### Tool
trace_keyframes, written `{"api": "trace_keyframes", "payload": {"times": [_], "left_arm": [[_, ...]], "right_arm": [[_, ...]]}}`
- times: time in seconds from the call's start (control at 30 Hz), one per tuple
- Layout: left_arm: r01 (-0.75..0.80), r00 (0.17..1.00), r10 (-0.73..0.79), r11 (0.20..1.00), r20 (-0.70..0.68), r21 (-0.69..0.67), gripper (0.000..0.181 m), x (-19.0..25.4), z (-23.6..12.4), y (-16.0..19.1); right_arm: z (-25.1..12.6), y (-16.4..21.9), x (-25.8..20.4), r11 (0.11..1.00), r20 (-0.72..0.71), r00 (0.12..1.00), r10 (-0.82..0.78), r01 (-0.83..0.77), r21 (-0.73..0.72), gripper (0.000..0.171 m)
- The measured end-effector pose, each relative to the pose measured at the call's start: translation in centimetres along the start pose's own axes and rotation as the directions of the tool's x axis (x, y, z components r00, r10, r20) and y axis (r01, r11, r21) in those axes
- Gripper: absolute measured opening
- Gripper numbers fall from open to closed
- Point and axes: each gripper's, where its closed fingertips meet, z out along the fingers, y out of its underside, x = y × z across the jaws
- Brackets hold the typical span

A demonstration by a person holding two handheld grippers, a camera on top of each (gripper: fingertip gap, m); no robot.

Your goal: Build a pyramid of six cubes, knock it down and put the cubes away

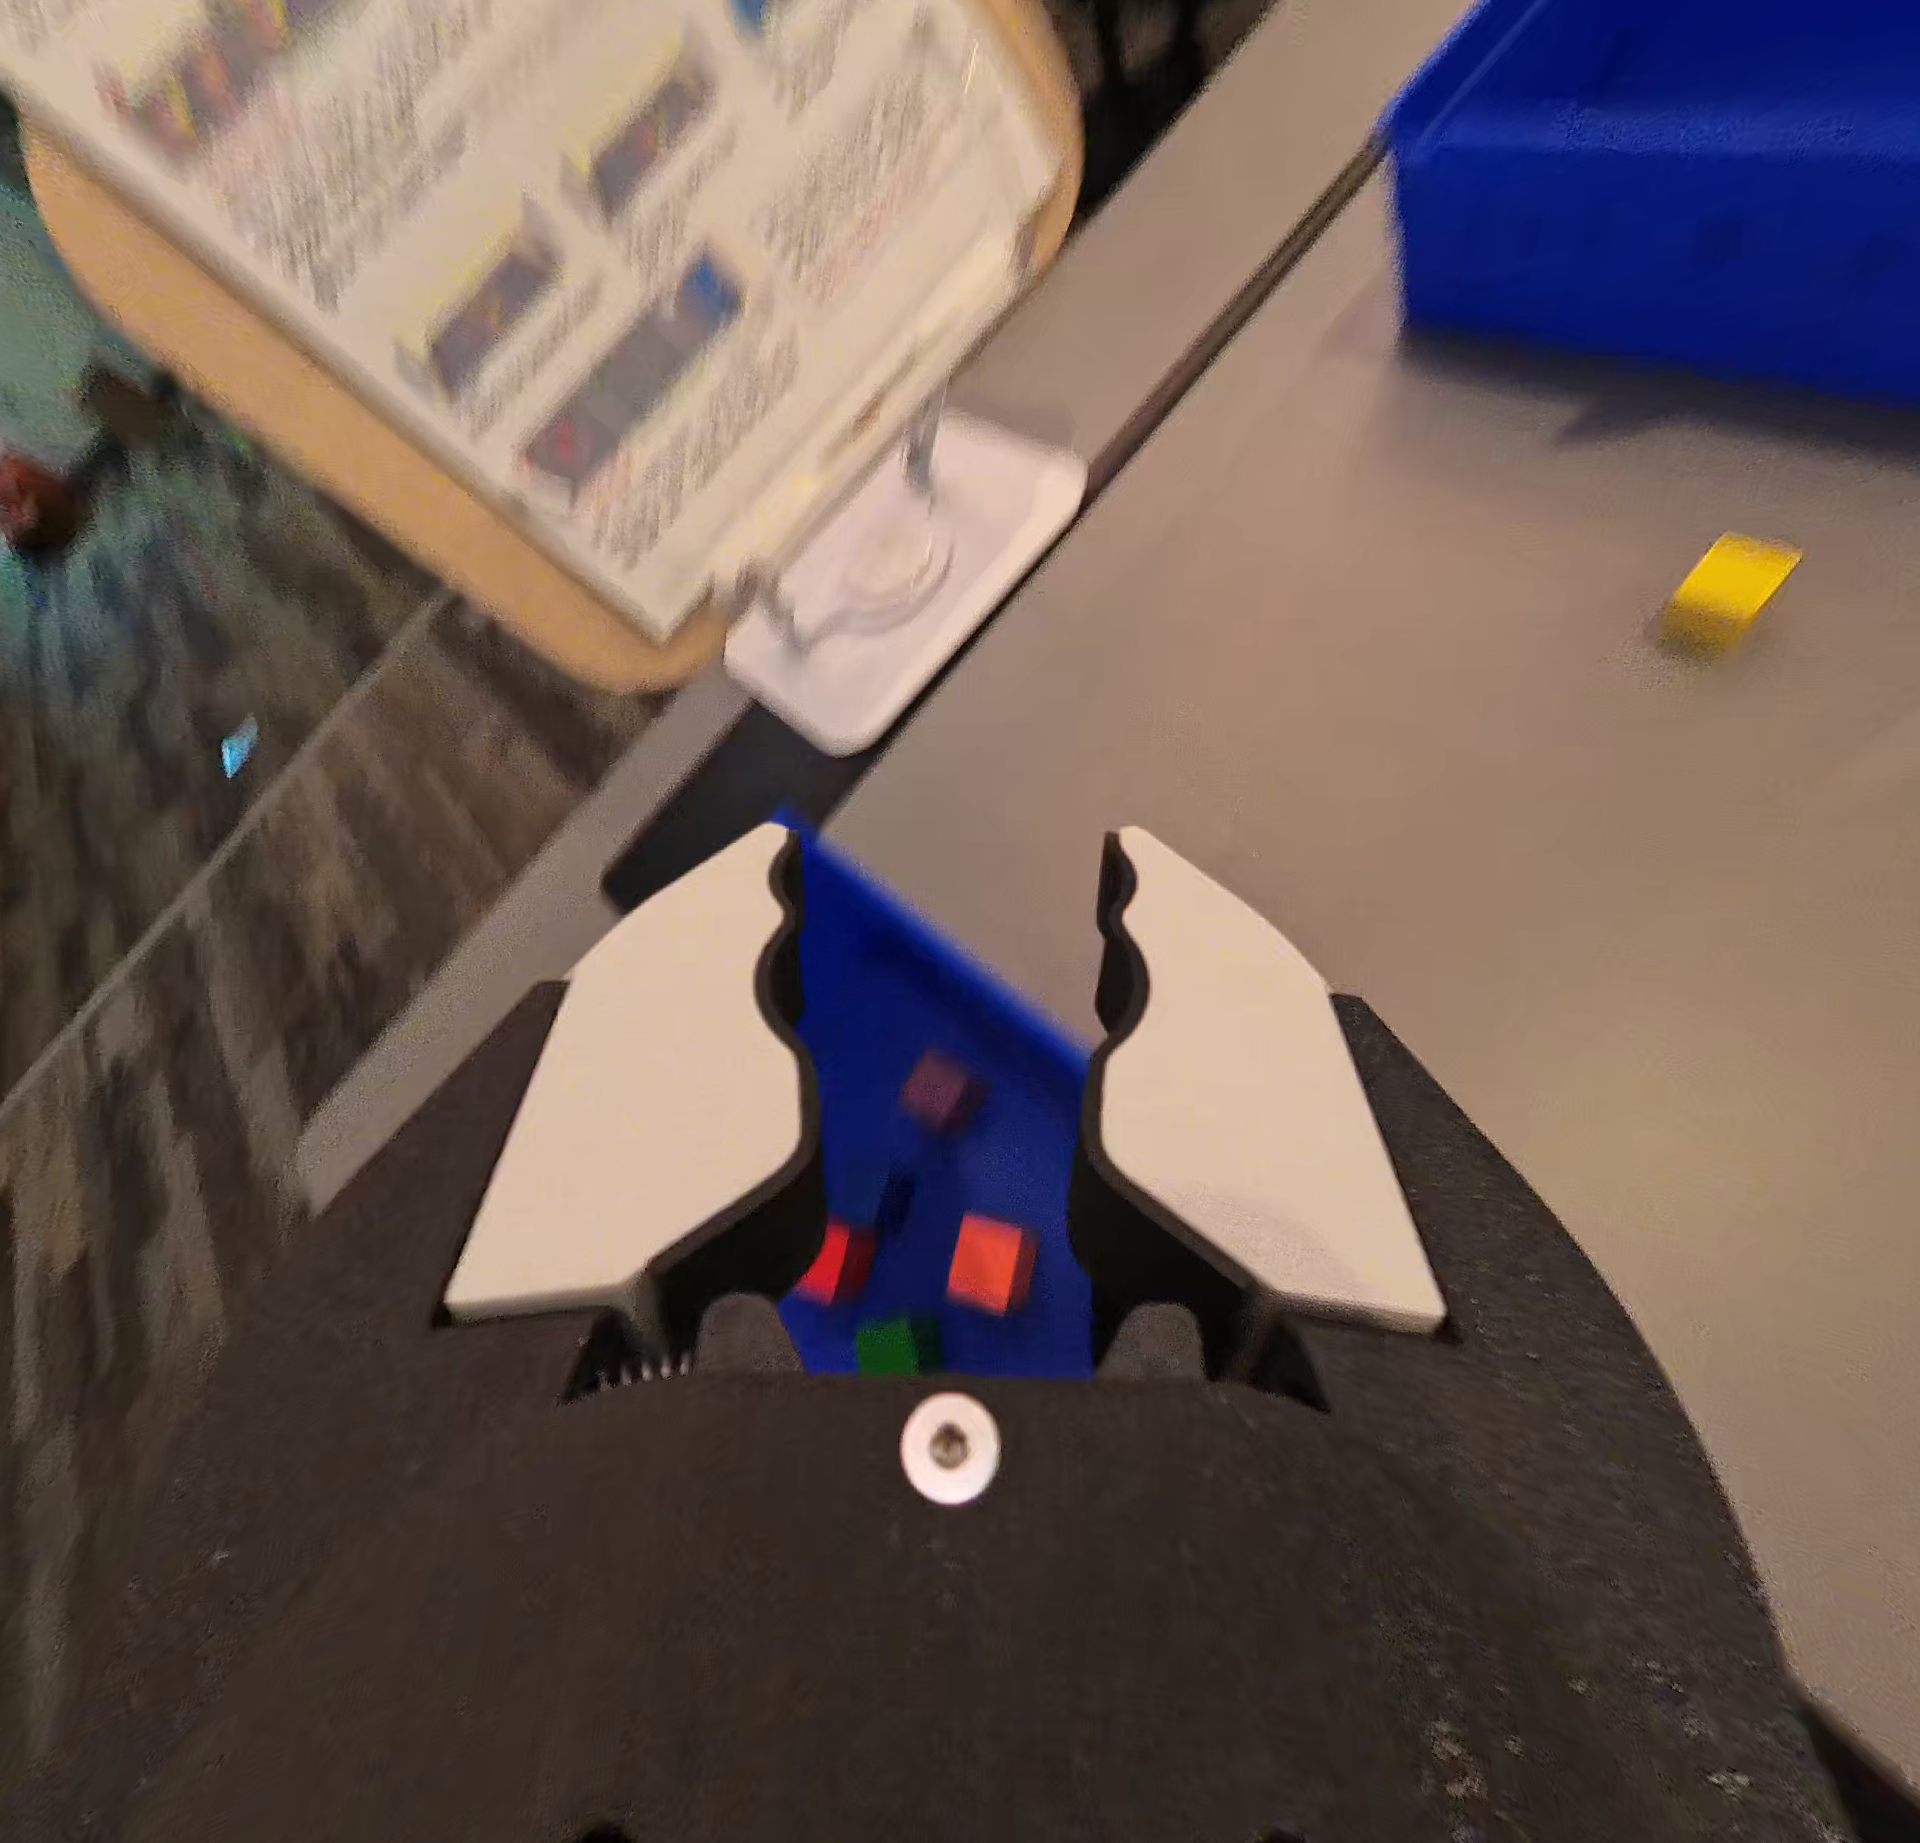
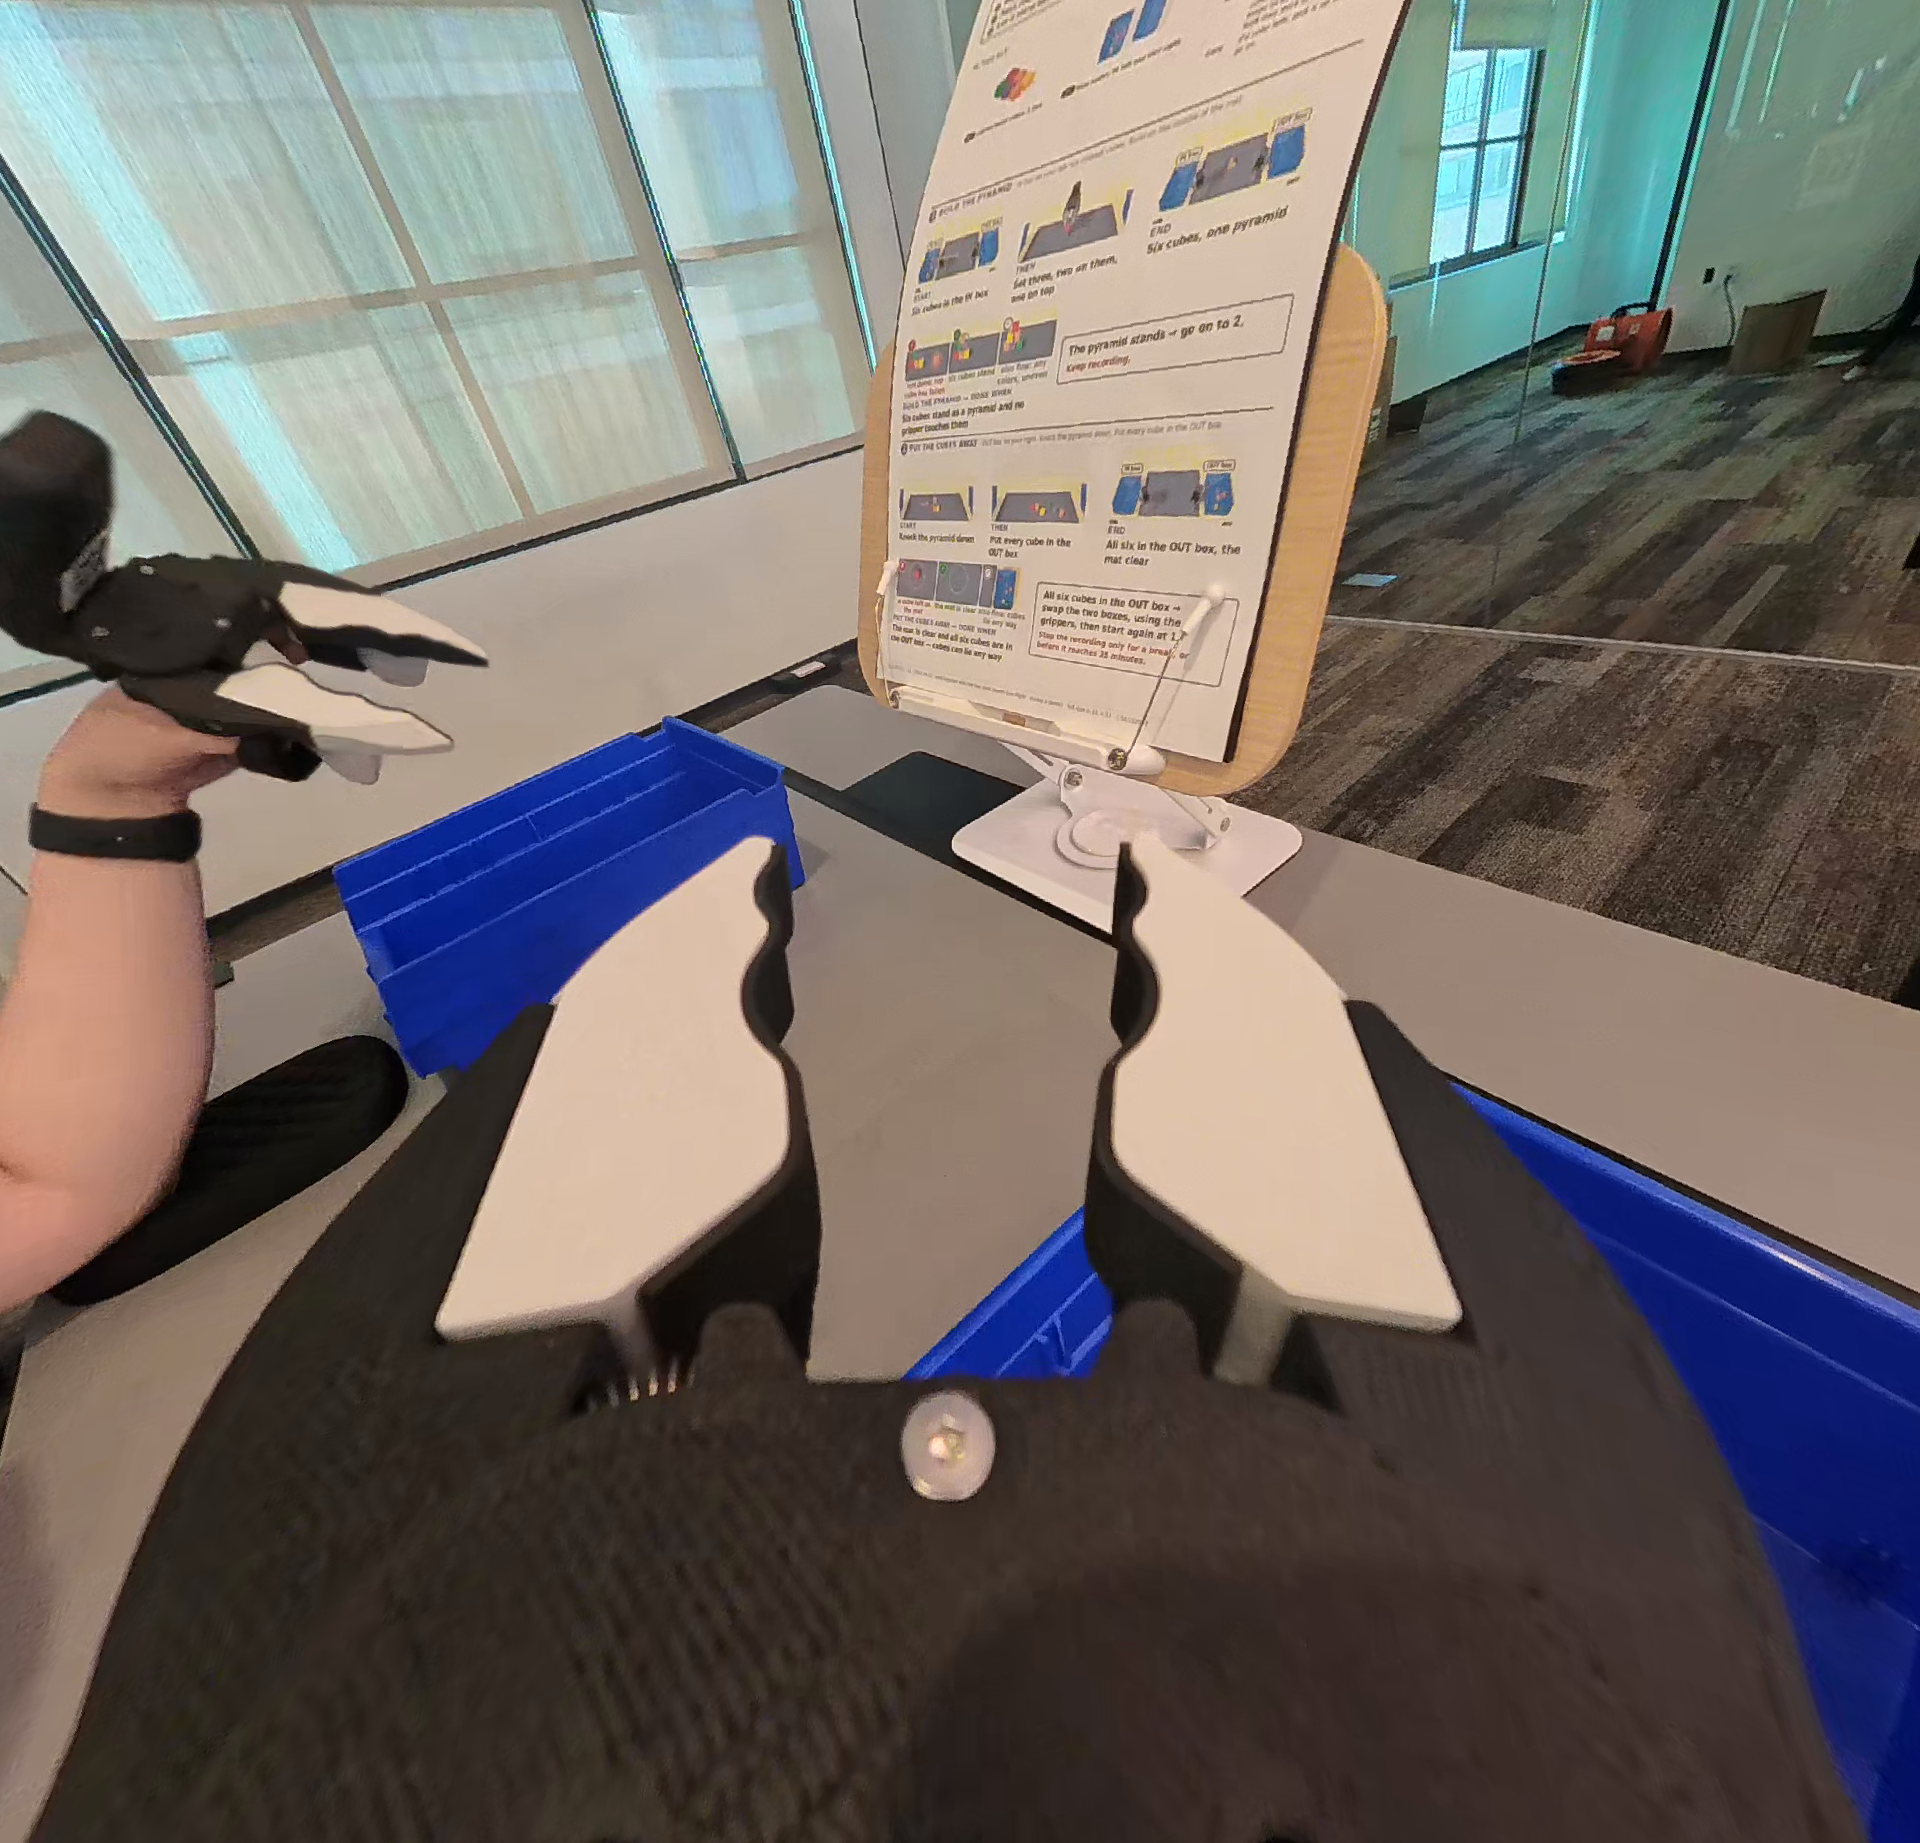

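Honestly, both tools are spread wide with nothing between the fingers: the left gripper (image 1: 951,848) hangs over a blue bin (image 1: 914,972) at bottom centre, the right gripper (image 2: 951,858) over the table (image 2: 935,1066). I count four cubes, maybe five given the blur, in that bin, plus one yellow cube (image 1: 1730,588) alone at right. A blind dip could nudge cubes instead of pinching one.

Left wrist view motion-blurred throughout. My left gripper (image 1: 951,843) hides most of blue bin (image 1: 935,983) under it; red cube (image 1: 836,1263) half behind finger, green cube (image 1: 899,1344) cut by gripper body, dark cube (image 1: 894,1199) too smeared to tell colour. Instruction sheet (image 1: 499,214) smeared. Second blue bin (image 1: 1662,183) cut by frame edge. Right view: near bin (image 2: 1714,1378) mostly behind my right gripper (image 2: 951,858); its contents hidden.
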Motion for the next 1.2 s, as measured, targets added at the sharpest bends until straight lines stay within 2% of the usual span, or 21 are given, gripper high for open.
{"api": "trace_keyframes", "payload": {"times": [0.07, 0.13, 0.2, 0.4, 0.53, 0.83, 0.97, 1.0, 1.2], "left_arm": [[0.006, 1.000, -0.006, 0.982, -0.002, -0.188, 0.052, -1.3, -0.2, 5.3], [-0.016, 0.994, -0.021, 0.939, -0.103, -0.344, 0.050, -0.7, -0.2, 10.3], [-0.036, 0.981, -0.048, 0.908, -0.190, -0.416, 0.051, 0.0, 0.3, 13.5], [0.000, 0.940, -0.176, 0.857, -0.292, -0.516, 0.042, 1.0, 3.1, 17.6], [-0.042, 0.924, -0.211, 0.773, -0.320, -0.632, 0.043, 1.8, 4.2, 20.9], [-0.071, 0.940, -0.178, 0.733, -0.292, -0.676, 0.043, 1.2, 5.7, 22.8], [-0.083, 0.941, -0.177, 0.707, -0.289, -0.702, 0.037, 1.1, 5.9, 23.7], [-0.082, 0.939, -0.182, 0.704, -0.290, -0.706, 0.029, 1.2, 5.9, 23.7], [-0.076, 0.931, -0.204, 0.703, -0.303, -0.707, 0.028, 1.5, 5.8, 23.6]], "right_arm": [[0.1, 0.2, 0.0, 1.000, -0.002, 1.000, -0.005, 0.005, -0.009, 0.060], [0.2, 0.4, -0.1, 1.000, 0.000, 1.000, -0.010, 0.010, -0.019, 0.061], [0.3, 0.6, 0.0, 1.000, 0.000, 1.000, -0.010, 0.010, -0.026, 0.061], [0.5, 1.0, 0.2, 0.999, -0.001, 1.000, 0.003, -0.003, -0.037, 0.061], [0.6, 1.2, 0.2, 0.999, 0.009, 1.000, 0.015, -0.014, -0.039, 0.062], [1.0, 1.9, 0.2, 0.997, 0.016, 1.000, 0.012, -0.010, -0.072, 0.062], [1.0, 2.0, 0.2, 0.997, 0.018, 1.000, 0.016, -0.015, -0.076, 0.062], [0.9, 2.0, 0.2, 0.997, 0.018, 1.000, 0.016, -0.014, -0.075, 0.062], [0.8, 1.9, 0.3, 0.997, 0.017, 1.000, 0.019, -0.018, -0.073, 0.062]]}}
